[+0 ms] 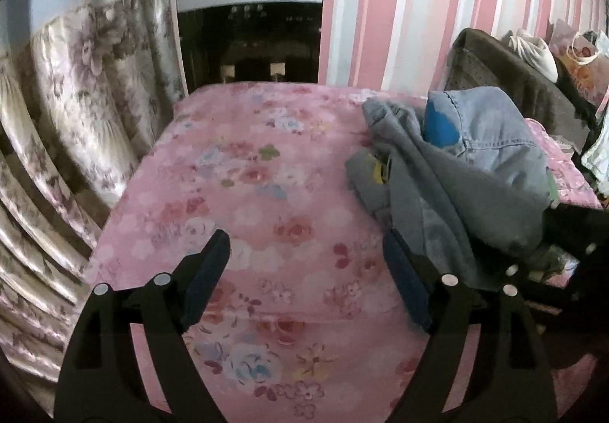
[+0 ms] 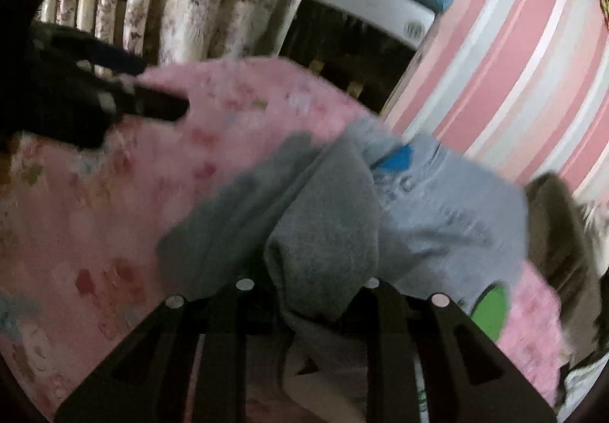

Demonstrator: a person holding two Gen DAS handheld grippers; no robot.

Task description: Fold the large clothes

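Observation:
A crumpled grey garment (image 1: 437,191) with a pale denim part (image 1: 498,134) and a blue patch lies bunched on the right of the pink floral bedsheet (image 1: 247,164). My left gripper (image 1: 306,238) stands open over bare sheet just left of the heap, with nothing between its fingers. In the right wrist view my right gripper (image 2: 308,293) is shut on a thick fold of the grey garment (image 2: 319,232), which bulges up between its fingers and hides the tips. The left gripper (image 2: 160,103) shows at the left of that view, above the sheet (image 2: 95,217).
A water dispenser (image 1: 249,23) stands past the bed's far edge against the pink striped wall (image 1: 399,4). Flowered curtains (image 1: 76,88) hang along the left. A dark brown cover (image 1: 510,69) with bags on it sits at the back right.

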